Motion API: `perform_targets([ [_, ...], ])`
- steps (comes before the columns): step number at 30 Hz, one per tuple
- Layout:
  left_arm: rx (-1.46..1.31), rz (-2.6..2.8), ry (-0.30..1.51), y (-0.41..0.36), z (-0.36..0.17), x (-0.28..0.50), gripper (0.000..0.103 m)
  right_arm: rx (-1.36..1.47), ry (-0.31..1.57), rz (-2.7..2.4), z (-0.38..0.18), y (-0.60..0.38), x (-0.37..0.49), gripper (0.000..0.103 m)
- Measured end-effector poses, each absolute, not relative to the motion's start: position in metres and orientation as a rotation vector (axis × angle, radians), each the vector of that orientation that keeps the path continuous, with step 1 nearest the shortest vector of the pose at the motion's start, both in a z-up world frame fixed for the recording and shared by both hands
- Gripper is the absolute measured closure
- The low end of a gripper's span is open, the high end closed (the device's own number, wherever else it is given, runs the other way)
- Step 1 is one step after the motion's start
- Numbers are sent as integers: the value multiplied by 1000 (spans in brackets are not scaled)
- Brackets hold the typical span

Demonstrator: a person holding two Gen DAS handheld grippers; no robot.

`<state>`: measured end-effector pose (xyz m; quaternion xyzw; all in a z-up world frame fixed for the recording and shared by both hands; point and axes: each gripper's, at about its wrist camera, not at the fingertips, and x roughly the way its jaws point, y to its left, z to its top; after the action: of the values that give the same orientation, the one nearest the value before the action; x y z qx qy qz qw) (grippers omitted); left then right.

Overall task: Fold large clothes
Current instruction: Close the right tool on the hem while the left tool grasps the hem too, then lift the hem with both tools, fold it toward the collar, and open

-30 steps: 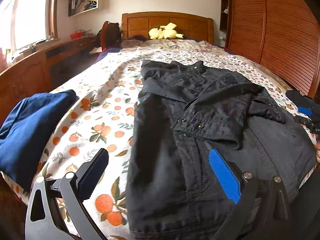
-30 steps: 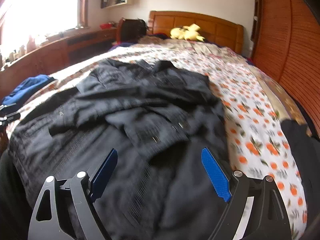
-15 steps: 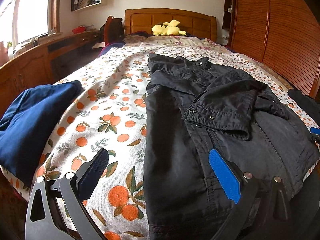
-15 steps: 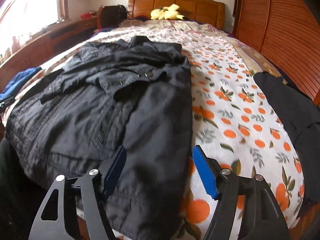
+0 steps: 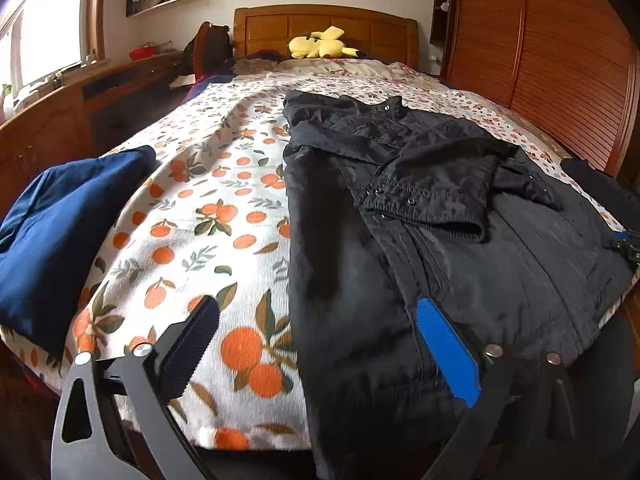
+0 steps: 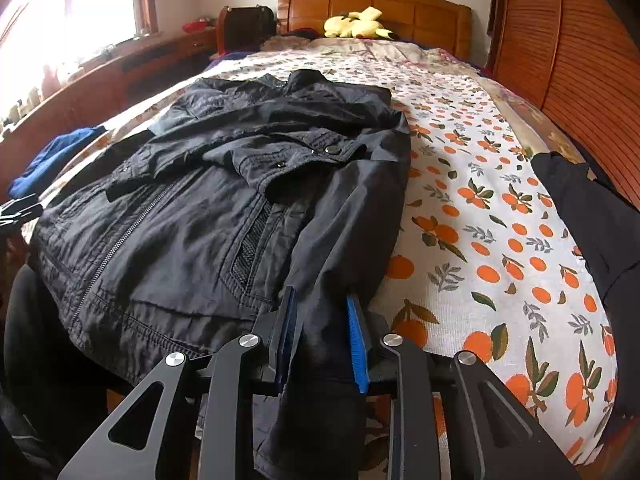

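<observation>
A black jacket (image 5: 400,220) lies face up on the orange-print bed sheet (image 5: 200,240), sleeves folded across its chest, hem toward me. My left gripper (image 5: 316,312) stands wide over the hem's left corner. Its jaws are just starting to close, with the jacket's edge between them and the pads clear of it. In the right wrist view the jacket (image 6: 200,220) fills the left half. My right gripper (image 6: 322,308) is closing on the hem's right corner, and bunched black cloth fills the gap between its blue pads (image 6: 357,344).
A folded blue garment (image 5: 52,232) lies at the bed's left edge. A dark garment (image 6: 592,208) lies at the right edge. A yellow plush (image 5: 320,42) sits by the wooden headboard. A slatted wooden wardrobe (image 5: 560,60) stands right, a desk (image 5: 100,88) left.
My right gripper slid right to the jacket's right hem corner and closed its jaws around the cloth. My left gripper shifted left, so the jacket's left edge now lies between its jaws.
</observation>
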<state>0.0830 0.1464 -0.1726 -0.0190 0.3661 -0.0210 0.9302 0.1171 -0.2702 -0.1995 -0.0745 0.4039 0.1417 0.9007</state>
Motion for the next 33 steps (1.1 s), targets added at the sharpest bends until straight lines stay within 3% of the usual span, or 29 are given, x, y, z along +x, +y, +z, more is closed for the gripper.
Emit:
perform_targets([
  [3,-73,-71,776,149,-176,80,28,-147,847,288,-205,-272,118,73],
  [5,-80,-93,803,149,-181,78,47,-145,857,284,-209,-272,119,72],
  [8,-64,-110,820,146,-186,76,55,-141,869,283,-214,-274,121,71],
  [14,-66,-108,836,145,-194,77,55,-135,870,287,-218,-276,122,69],
  [15,-61,-106,835,144,-194,77,56,-137,871,290,-218,-275,122,72],
  [18,-62,-123,829,141,-189,77,80,-142,869,324,-215,-273,123,91],
  [19,-73,-130,828,141,-187,77,91,-133,863,330,-211,-274,124,93],
  [20,-89,-143,826,142,-183,78,94,-121,851,343,-205,-274,124,95],
  [25,-109,-192,768,137,-153,79,99,-60,752,390,-167,-274,120,98],
  [33,-129,-235,596,129,-64,83,100,-34,585,390,-97,-264,123,99],
])
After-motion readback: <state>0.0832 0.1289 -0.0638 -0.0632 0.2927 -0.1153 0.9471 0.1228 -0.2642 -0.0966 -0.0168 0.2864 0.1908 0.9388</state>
